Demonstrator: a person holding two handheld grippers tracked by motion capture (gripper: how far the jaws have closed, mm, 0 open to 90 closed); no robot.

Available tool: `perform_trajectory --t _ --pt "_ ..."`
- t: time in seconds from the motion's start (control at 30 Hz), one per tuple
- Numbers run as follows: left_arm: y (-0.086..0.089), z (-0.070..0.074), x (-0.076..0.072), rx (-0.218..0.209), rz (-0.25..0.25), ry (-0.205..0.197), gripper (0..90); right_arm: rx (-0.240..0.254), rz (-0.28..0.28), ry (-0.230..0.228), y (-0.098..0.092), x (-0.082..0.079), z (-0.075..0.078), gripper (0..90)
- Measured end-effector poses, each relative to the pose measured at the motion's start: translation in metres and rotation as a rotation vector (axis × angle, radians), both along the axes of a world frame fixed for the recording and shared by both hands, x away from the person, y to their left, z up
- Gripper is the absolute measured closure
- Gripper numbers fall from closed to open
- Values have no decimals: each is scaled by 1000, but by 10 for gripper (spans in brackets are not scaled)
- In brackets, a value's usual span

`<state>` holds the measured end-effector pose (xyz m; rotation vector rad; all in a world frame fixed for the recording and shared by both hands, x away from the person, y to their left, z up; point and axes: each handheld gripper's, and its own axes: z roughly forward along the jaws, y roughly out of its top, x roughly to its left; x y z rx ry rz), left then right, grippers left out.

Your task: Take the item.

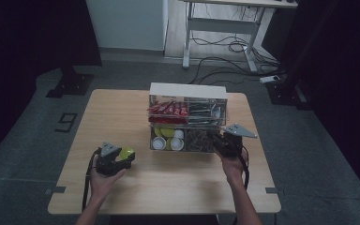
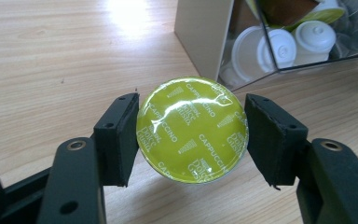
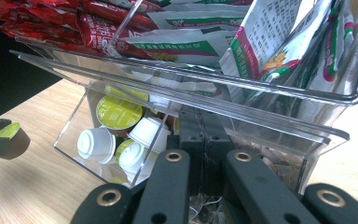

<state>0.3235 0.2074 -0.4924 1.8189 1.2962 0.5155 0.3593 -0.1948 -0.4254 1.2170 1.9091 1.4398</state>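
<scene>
Green cappuccino capsule [image 2: 193, 130] sits between left gripper [image 2: 193, 137] jaws, foil lid up, over bare table [image 1: 168, 183], left of clear organizer [image 1: 187, 123]. Left pad touching capsule rim, right pad near, contact unclear. Right gripper [image 3: 205, 140] pressed together on organizer's front wall. Judgement: keep capsule level, hold box steady, approach lower-left compartment with white capsules [image 3: 121, 144].
</scene>
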Motion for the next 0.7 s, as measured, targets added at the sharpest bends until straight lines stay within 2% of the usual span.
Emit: perform_trajectory --t 0.5,0.7 --pt "13 -16 -2 20 27 41 383 -3 0 1 0 0 0 892" --pt "15 -20 -2 54 34 55 382 -4 1 1 0 0 0 892"
